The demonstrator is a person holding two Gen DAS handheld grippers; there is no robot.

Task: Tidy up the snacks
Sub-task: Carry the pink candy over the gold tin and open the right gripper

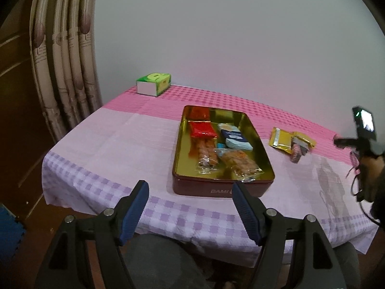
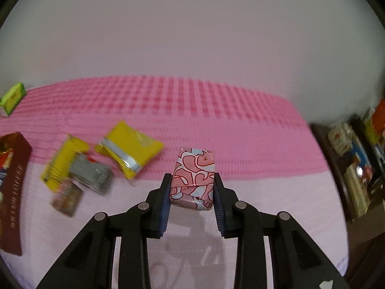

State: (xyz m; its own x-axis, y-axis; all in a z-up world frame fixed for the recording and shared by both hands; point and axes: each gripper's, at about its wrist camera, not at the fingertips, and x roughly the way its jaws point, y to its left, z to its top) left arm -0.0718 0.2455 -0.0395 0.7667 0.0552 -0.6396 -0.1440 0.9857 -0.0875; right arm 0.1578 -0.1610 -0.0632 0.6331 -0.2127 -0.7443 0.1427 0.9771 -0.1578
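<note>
Right gripper (image 2: 192, 183) tight on pink-wrapped snack (image 2: 193, 178)

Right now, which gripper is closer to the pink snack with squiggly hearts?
Right. The right gripper has its jaws clamped on the pink snack; the left gripper hovers open before the tin.

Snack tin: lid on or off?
Off. The tin stands open on the table, gold interior exposed, several wrapped snacks lying inside; no lid visible.

A pink heart-patterned snack packet (image 2: 192, 179) is held upright above the cloth. Yellow packets (image 2: 128, 149) (blurred) lie left of it. The gold-lined tin (image 1: 179, 149) holds several snacks.
</note>
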